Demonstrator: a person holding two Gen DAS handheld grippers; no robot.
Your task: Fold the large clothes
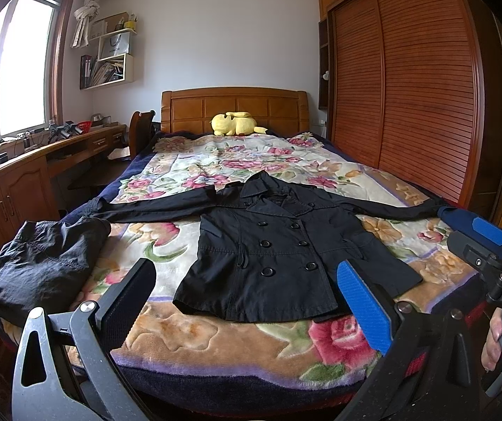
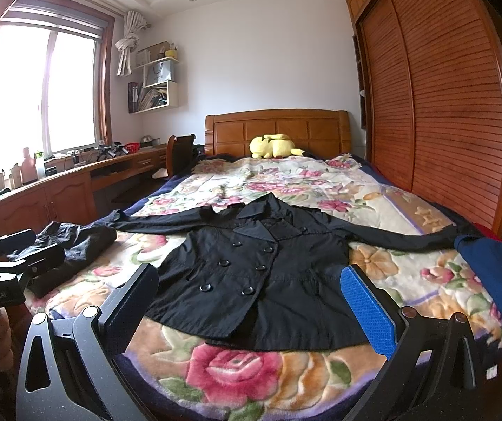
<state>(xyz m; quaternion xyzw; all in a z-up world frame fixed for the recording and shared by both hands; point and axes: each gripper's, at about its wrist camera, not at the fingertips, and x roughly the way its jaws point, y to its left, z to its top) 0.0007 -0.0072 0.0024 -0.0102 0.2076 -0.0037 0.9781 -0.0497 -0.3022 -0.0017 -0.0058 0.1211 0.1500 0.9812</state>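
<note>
Currently, coat point(image 1: 279, 256): black, double-breasted, lies flat and face up on the floral blanket point(image 1: 187, 319), sleeves spread to both sides.
Left gripper point(image 1: 247, 301): jaws wide apart, empty, held above the blanket's near edge, short of the coat's hem.
Right gripper point(image 2: 251, 305): jaws wide apart, empty, likewise short of the hem.
Dark garment point(image 1: 37, 263): crumpled, left of the coat.
Plush toy point(image 1: 233, 123): yellow, beyond the coat at the headboard.

A black double-breasted coat point(image 1: 279, 252) lies flat, sleeves spread wide, near the foot edge of the bed point(image 1: 216, 343). A crumpled dark garment point(image 1: 40, 263) sits at the bed's left edge. The left hand-held gripper point(image 1: 247, 301) hangs wide apart above the foot edge, holding nothing.
</note>
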